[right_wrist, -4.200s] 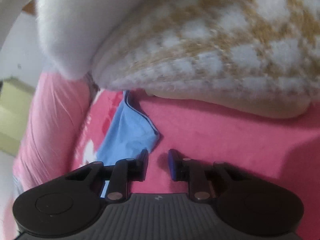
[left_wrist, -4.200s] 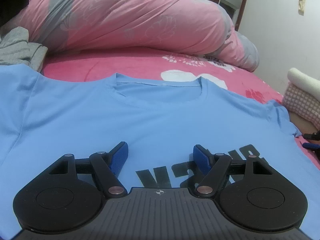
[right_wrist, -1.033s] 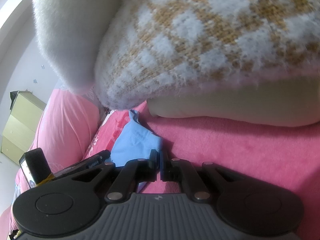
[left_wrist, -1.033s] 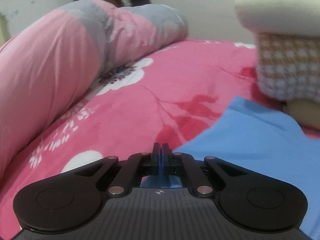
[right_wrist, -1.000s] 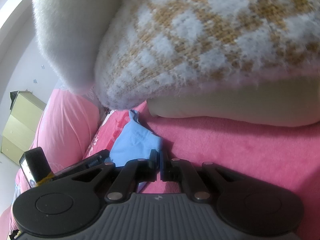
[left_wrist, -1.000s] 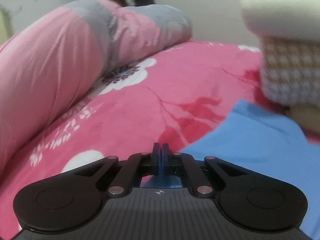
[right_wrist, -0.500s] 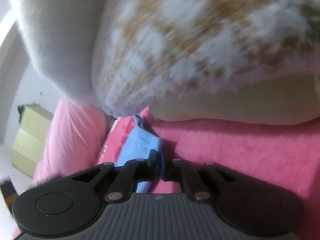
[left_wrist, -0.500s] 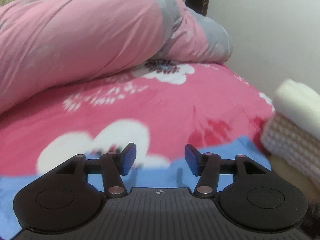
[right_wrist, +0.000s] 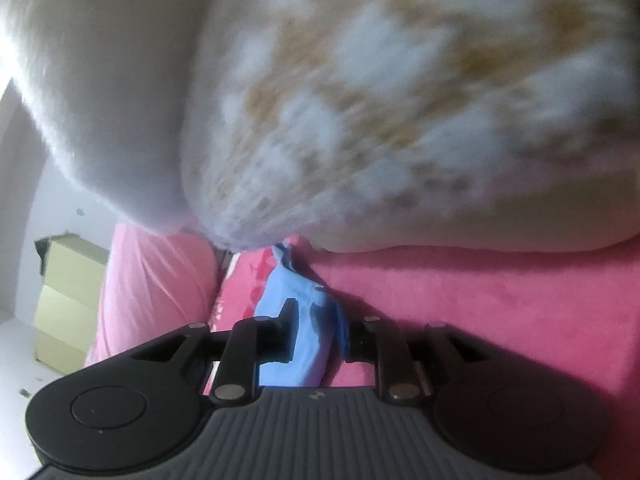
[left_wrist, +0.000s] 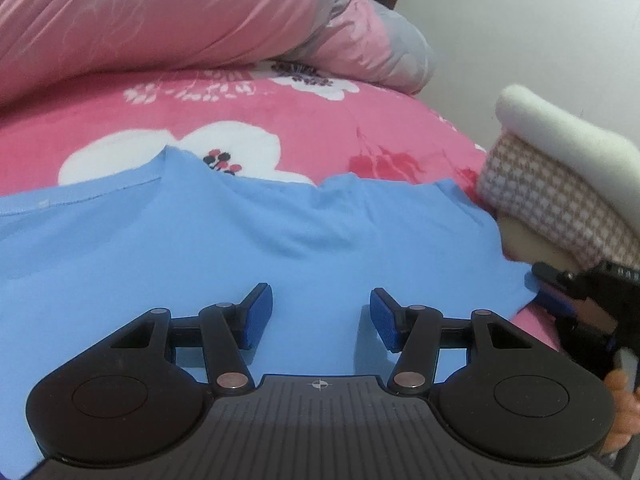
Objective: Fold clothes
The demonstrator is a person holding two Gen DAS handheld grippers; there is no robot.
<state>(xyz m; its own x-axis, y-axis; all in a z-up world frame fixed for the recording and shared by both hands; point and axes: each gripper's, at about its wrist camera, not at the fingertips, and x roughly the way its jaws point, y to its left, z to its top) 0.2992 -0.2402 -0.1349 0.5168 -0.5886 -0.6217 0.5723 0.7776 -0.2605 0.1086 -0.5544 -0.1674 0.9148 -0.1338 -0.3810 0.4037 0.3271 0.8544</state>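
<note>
T-shirt spread on the bed, your grippers over it and at its right edge.

Your left gripper [left_wrist: 321, 318] hangs over the T-shirt [left_wrist: 200, 248], which lies flat on the bed [left_wrist: 280, 120]. Behind it, along the bed's far edge, lies the rolled duvet [left_wrist: 180, 12]. At the bed's right edge sits the stack of folded knitwear [left_wrist: 560, 184], just beside the shirt's right edge. There your right gripper [right_wrist: 316, 334] has its jaws opening with the shirt's edge between them.

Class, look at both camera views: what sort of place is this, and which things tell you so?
Most likely a bedroom. A blue T-shirt lies on a bed with a pink flowered sheet, a rolled pink quilt lies behind it, and a fluffy checked pillow lies at the side.
</note>
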